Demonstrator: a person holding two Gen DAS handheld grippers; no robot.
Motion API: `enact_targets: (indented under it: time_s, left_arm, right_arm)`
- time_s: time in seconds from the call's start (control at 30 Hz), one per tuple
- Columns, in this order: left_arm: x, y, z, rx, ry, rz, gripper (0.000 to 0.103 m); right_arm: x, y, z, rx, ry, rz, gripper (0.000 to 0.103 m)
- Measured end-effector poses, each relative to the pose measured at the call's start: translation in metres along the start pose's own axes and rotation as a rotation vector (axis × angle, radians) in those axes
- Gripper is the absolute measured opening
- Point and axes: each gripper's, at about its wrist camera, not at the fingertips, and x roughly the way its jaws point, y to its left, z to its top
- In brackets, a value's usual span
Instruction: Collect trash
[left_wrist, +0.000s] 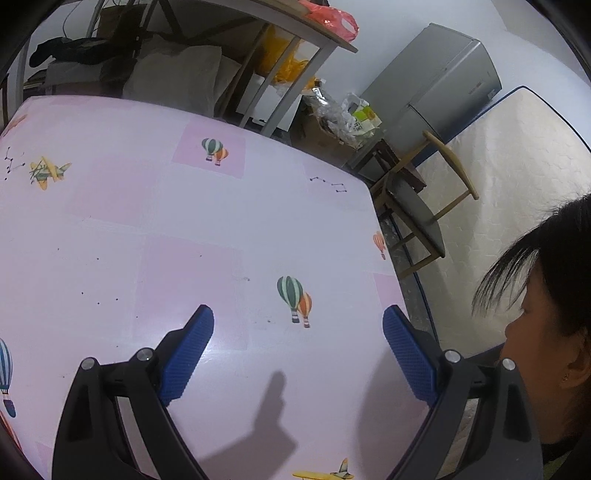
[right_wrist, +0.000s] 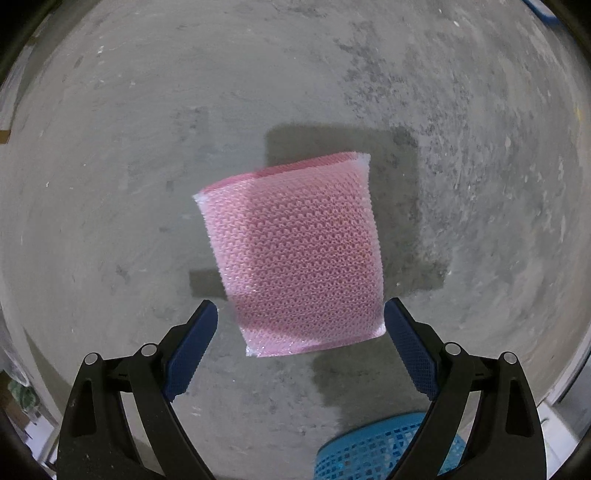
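**Pink foam sleeve in front of the spread right gripper, blue basket below**

We saw the pink foam sleeve (right_wrist: 295, 254), a netted, mesh-textured piece of packing, in the middle of the right wrist view, over a grey concrete floor (right_wrist: 110, 147). It appeared tilted, with its narrower end toward the camera. Its lower edge lay between the tips of the right gripper (right_wrist: 301, 314), whose blue fingers (right_wrist: 194, 343) stood wide apart. The sleeve's right corner came just beside the right-hand fingertip; we could not tell whether it touched. No pad pressed on the sleeve. A dark, square-edged shadow lay on the floor behind the sleeve. We could not tell from this view whether the sleeve rested on the floor or was above it.

A blue plastic basket (right_wrist: 369, 450) with a perforated wall showed at the bottom edge of the same view, partly hidden behind the gripper's right-hand finger.

In the left wrist view, the left gripper (left_wrist: 299, 321) hung above a table (left_wrist: 147, 221) covered in a pink cloth printed with hot-air balloons and aeroplanes. Its fingers were also spread wide, with nothing between them. A person's head (left_wrist: 546, 332) was at the right edge. Beyond the table stood a wooden chair (left_wrist: 417, 210), a grey cabinet (left_wrist: 443, 85) and a cluttered shelf unit (left_wrist: 295, 44).
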Motion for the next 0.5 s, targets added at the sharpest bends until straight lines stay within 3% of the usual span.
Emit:
enact_targets:
  time_s: [0.13, 0.5]
  left_arm:
    - [0.003, 0.002, -0.001, 0.005, 0.006, 0.000, 0.091]
    - [0.005, 0.001, -0.003, 0.040, 0.011, 0.001, 0.091]
  right_arm:
    - [0.011, -0.010, 0.002, 0.001, 0.014, -0.010, 0.078]
    - [0.005, -0.028, -0.004, 0.011, -0.043, 0.019, 0.069]
